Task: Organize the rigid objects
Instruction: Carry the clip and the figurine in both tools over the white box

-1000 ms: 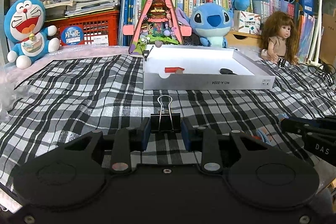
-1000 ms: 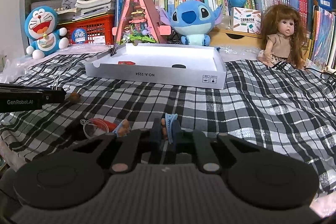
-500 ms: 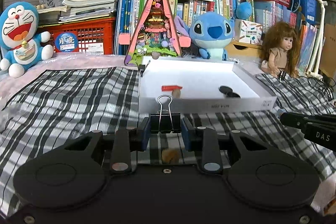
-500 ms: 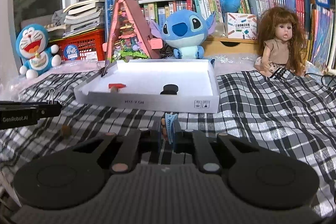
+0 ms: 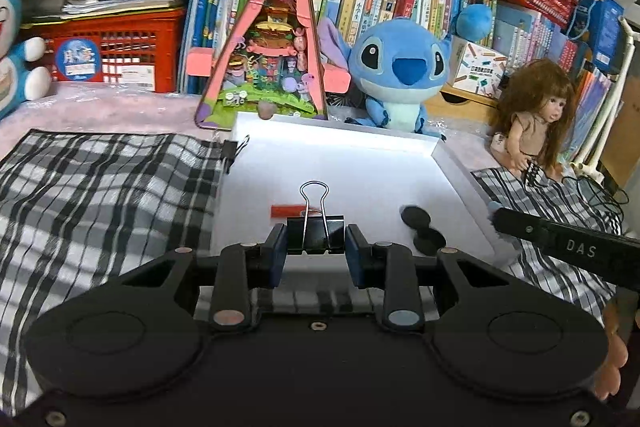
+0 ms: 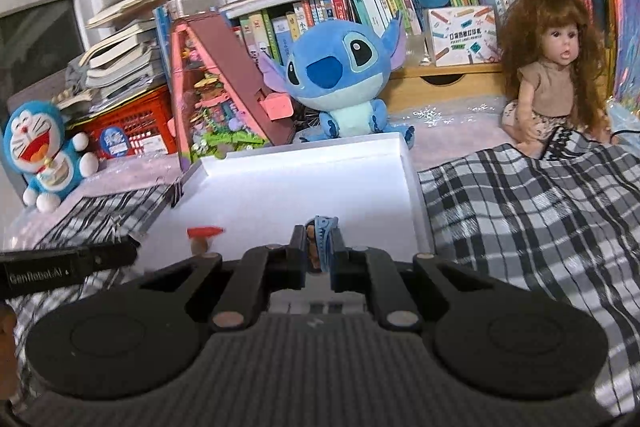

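The left gripper (its side reads "GenRobot.AI") clamps a black binder clip above the white box's near edge; the right gripper, marked "DAS", pinches a blue clip there too.

Right gripper at lower centre, jaws clamped on blue clip, white tray behind it mid-frame, red piece inside at left, left gripper at left edge
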The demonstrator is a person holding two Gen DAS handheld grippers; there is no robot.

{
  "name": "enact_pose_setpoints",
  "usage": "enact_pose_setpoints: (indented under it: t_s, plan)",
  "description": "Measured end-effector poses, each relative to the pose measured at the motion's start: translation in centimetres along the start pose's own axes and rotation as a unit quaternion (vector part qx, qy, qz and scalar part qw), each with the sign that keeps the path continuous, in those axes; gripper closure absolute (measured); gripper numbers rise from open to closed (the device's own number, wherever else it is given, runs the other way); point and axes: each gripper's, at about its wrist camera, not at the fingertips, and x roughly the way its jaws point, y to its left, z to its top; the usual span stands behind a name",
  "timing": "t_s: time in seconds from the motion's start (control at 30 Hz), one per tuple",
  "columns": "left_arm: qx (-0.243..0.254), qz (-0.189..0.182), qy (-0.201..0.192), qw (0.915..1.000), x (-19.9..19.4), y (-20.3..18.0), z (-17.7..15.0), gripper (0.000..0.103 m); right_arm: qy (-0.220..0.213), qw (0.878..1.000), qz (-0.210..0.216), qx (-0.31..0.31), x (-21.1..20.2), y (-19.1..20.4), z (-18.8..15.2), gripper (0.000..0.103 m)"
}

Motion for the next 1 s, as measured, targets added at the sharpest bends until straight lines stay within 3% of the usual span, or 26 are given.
enact_pose_setpoints:
  t_s: [0.43,0.7,1.0]
  plan:
    - [-0.004,0.022,0.026,0.9994,9.9,0.0,3.1,0.074,0.059,0.998,0.000,0.036,8.1,0.0,3.6,0.089]
    - [0.004,0.050,0.028,0.9983,12.5,-0.1,3.4,0.074,0.082,0.996,-0.013,0.027,12.2,-0.2,3.8,0.089]
    - [0.020,0.063,0.041,0.9970,14.0,0.0,2.6,0.074,0.101,0.995,-0.013,0.014,14.0,0.4,3.3,0.089]
